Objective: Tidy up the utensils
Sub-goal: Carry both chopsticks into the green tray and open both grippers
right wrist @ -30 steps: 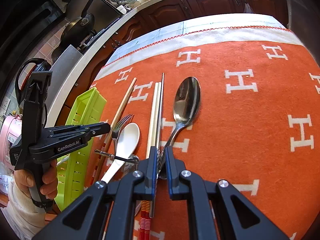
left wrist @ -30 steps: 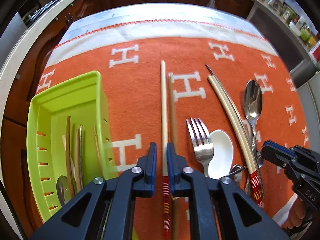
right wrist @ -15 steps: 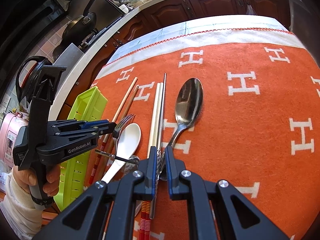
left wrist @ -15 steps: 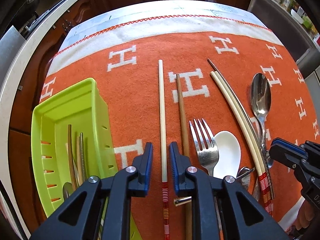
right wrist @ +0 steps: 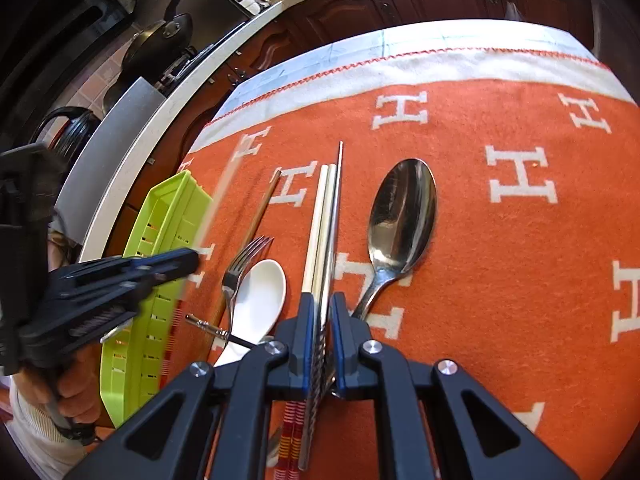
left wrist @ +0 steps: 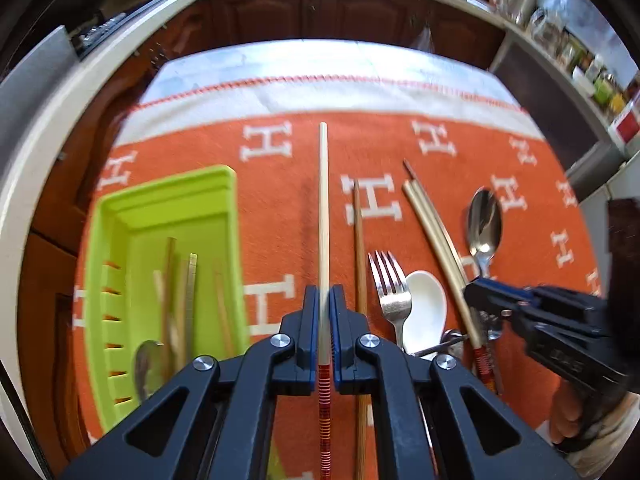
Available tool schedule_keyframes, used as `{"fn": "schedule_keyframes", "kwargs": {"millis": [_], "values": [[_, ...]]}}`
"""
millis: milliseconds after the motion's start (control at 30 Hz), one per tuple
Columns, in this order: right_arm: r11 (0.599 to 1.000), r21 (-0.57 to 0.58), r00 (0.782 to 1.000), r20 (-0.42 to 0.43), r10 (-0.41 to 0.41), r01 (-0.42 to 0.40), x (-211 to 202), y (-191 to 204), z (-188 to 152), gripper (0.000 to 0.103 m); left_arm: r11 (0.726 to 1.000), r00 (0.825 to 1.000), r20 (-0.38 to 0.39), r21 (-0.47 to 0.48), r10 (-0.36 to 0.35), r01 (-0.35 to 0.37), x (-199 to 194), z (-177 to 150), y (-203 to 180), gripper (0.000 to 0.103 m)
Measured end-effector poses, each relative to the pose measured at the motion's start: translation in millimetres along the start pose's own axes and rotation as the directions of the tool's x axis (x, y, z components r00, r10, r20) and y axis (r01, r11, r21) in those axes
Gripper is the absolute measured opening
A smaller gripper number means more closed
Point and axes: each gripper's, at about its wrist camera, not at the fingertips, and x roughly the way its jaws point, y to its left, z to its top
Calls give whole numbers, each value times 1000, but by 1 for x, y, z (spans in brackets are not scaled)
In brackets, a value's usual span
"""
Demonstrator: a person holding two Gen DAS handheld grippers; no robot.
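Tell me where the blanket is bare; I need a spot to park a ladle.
Free: the orange blanket right of the steel spoon, and the far strip beyond the utensil tips. A narrower patch lies between the green tray and the brown chopstick. Crowded: fork, white spoon and the chopstick bundle.

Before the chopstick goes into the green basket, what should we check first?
1. Left gripper shut on the cream chopstick: ok.
2. Chopstick lifted clear of the orange cloth: cannot tell.
3. Green basket has room beside the utensils already inside: ok.
4. Brown chopstick left behind on the cloth: ok.
5. Right gripper clamped on the chopstick bundle, away from the basket: ok.
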Motion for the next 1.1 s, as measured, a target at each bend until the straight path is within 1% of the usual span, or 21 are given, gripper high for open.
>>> {"fn": "schedule_keyframes", "kwargs": {"millis": [133, 200, 300, 433, 533, 700, 800, 867, 1000, 1100], "values": [[998, 46, 999, -10, 31, -31, 1, -6, 0, 9, 1000, 999, 36, -20, -4, 5, -27, -2, 12, 3], [995, 81, 998, -20, 54, -53, 3, -10, 2, 9, 1000, 999, 44, -27, -4, 5, -36, -5, 17, 3], [991, 116, 997, -38, 69, -64, 7, -13, 5, 10, 999, 999, 49, -49, 4, -1, -49, -16, 28, 3], [993, 111, 997, -53, 47, -40, 9, -8, 8, 10, 997, 999, 46, -79, 20, -16, -59, -33, 42, 3], [991, 128, 997, -54, 52, -45, 7, -8, 8, 6, 995, 999, 40, -101, 28, -23, -63, -45, 54, 3], [990, 136, 999, -11, 48, -46, -7, -1, 7, 6, 990, 998, 26, -133, 49, -45, -65, -62, 71, 3], [989, 137, 998, 20, 61, -63, -22, 9, 6, 6, 987, 998, 21, -150, 56, -52, -64, -71, 80, 3], [989, 119, 996, 30, 81, -84, -33, 22, 6, 6, 985, 998, 18, -161, 58, -54, -64, -75, 84, 3], [989, 66, 991, 26, 132, -133, -44, 62, 3, 6, 983, 999, 15, -180, 38, -35, -61, -83, 92, 3], [986, 31, 986, 4, 165, -165, -42, 94, 1, 6, 983, 998, 27, -180, 50, -44, -61, -85, 95, 3]]}}
